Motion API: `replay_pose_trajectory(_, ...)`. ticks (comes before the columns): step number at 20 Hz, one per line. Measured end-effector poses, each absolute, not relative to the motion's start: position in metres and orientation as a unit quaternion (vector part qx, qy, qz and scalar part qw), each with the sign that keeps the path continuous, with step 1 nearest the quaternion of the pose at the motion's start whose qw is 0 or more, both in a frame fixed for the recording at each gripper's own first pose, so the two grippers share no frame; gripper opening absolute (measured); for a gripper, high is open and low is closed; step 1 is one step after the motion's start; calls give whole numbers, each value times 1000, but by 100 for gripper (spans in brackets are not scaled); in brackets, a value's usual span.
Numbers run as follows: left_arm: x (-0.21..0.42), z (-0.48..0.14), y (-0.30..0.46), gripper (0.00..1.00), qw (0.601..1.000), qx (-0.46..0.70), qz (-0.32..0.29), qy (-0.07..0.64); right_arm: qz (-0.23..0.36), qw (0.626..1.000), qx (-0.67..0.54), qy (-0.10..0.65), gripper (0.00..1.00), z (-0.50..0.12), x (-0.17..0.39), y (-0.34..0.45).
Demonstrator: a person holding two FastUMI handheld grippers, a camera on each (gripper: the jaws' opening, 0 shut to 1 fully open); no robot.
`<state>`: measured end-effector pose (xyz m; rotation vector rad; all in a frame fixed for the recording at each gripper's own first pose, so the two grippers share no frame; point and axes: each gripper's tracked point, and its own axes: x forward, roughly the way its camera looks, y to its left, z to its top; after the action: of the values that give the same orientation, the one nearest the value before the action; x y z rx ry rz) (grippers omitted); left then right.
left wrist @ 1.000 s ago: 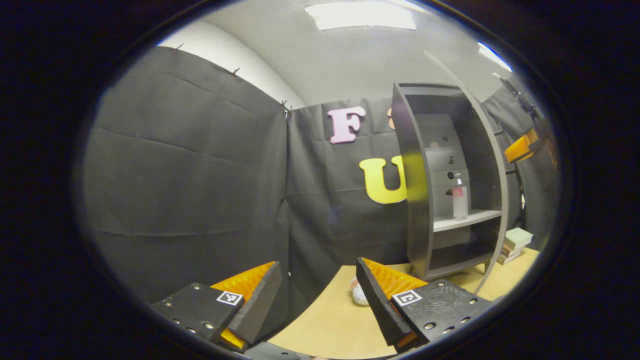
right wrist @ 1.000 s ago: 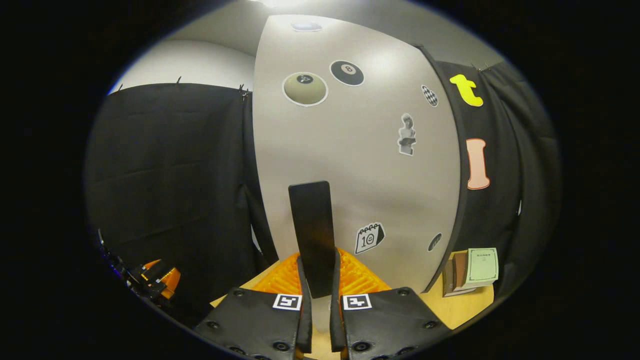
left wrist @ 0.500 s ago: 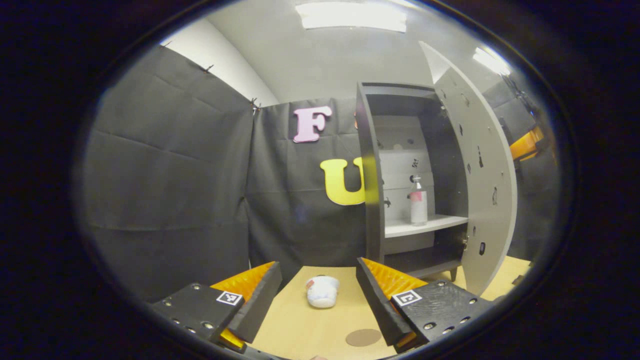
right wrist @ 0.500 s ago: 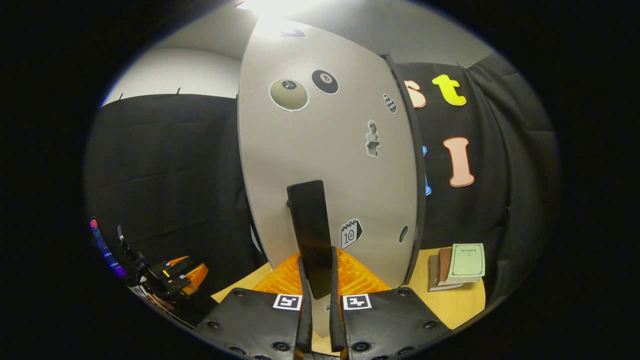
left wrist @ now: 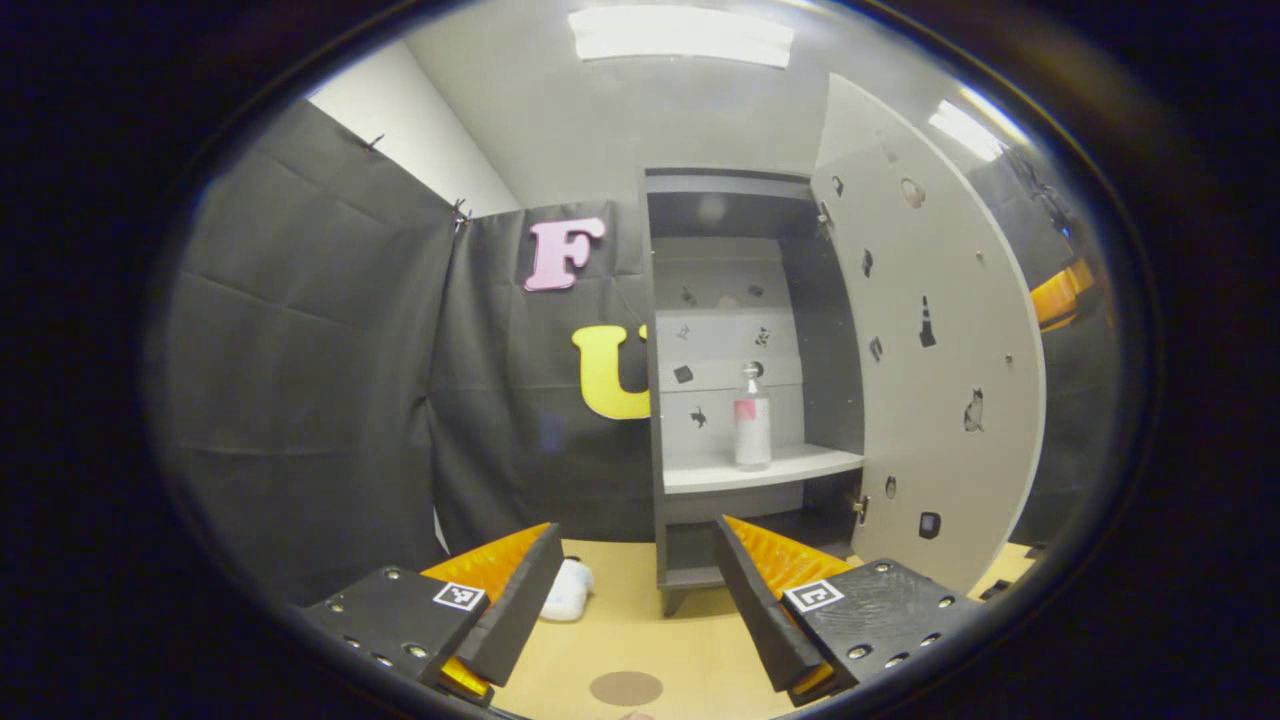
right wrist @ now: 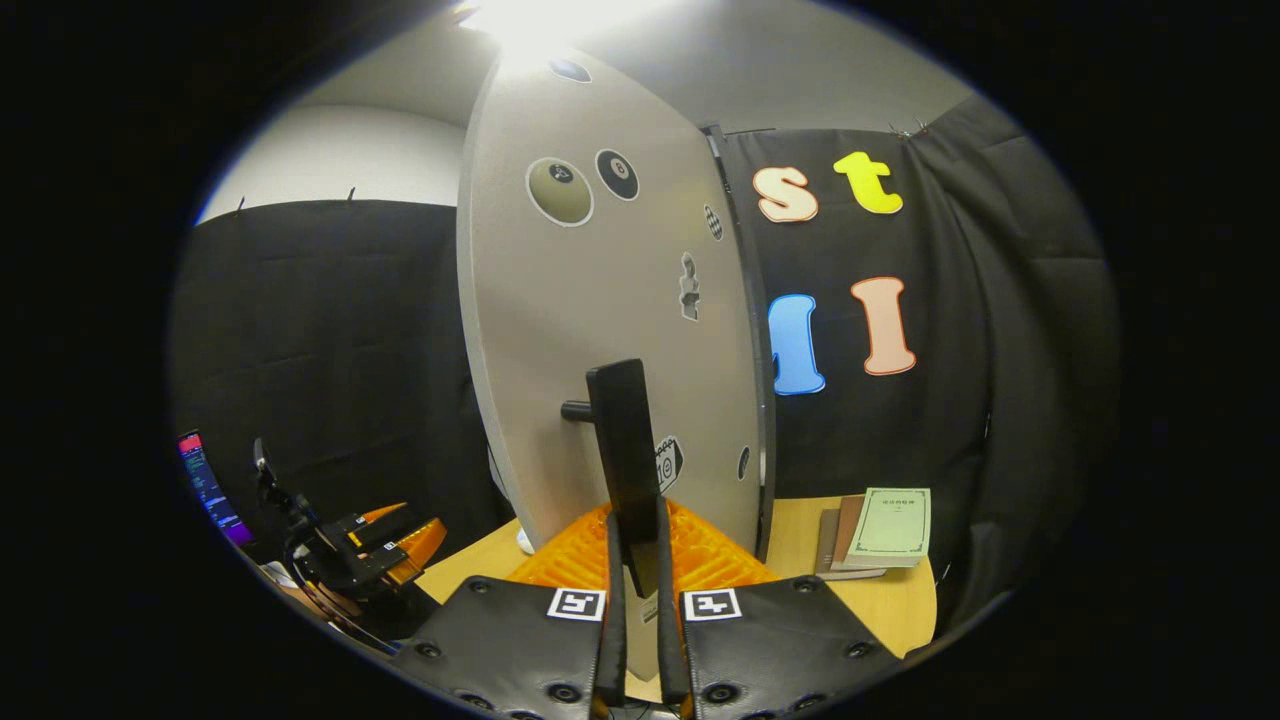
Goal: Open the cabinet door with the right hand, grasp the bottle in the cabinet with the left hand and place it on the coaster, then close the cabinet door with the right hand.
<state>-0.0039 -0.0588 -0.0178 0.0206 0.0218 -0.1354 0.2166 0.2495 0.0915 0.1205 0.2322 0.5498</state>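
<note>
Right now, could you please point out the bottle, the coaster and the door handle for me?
bottle [left wrist: 752, 432]: left gripper view, on its body.
coaster [left wrist: 626, 688]: left gripper view, on its centre.
door handle [right wrist: 626, 440]: right gripper view, on its bar.

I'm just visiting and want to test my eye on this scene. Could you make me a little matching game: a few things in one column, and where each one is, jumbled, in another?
Things:
1. bottle
2. coaster
3. door handle
4. books

Places:
A. stacked on the table beside the cabinet
B. flat on the table in front of the cabinet
C. upright on the cabinet shelf
D. clamped between the right gripper's fingers

Pairs: 1-C, 2-B, 3-D, 4-A
</note>
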Motion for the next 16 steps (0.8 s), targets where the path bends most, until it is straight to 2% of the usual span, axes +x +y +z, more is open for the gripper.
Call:
replay_pose_trajectory(6, -9, -7, -109, 89, 997, 23, -76, 10, 237, 965, 60, 97, 14, 93, 225, 227)
replay_pose_trajectory(7, -10, -5, -114, 89, 997, 26, -75, 10, 228, 967, 62, 91, 10, 94, 230, 223)
replay_pose_trajectory(8, -11, -4, -120, 89, 997, 27, -74, 9, 232, 966, 73, 85, 13, 98, 231, 224)
replay_pose_trajectory(9, -12, -4, -125, 89, 997, 29, -73, 9, 251, 960, 95, 83, 11, 100, 227, 233)
replay_pose_trajectory(12, -17, 0, -143, 89, 997, 31, -65, 10, 307, 939, 139, 66, 14, 112, 218, 260)
replay_pose_trajectory(13, -18, 0, -150, 89, 997, 32, -63, 11, 295, 944, 135, 51, 11, 117, 223, 250)
replay_pose_trajectory(15, -19, 2, -166, 89, 998, 31, -62, 9, 274, 953, 130, 23, 12, 125, 233, 231)
replay_pose_trajectory(16, -18, 4, -177, 89, 998, 32, -62, 9, 265, 955, 132, 16, 8, 124, 235, 226)
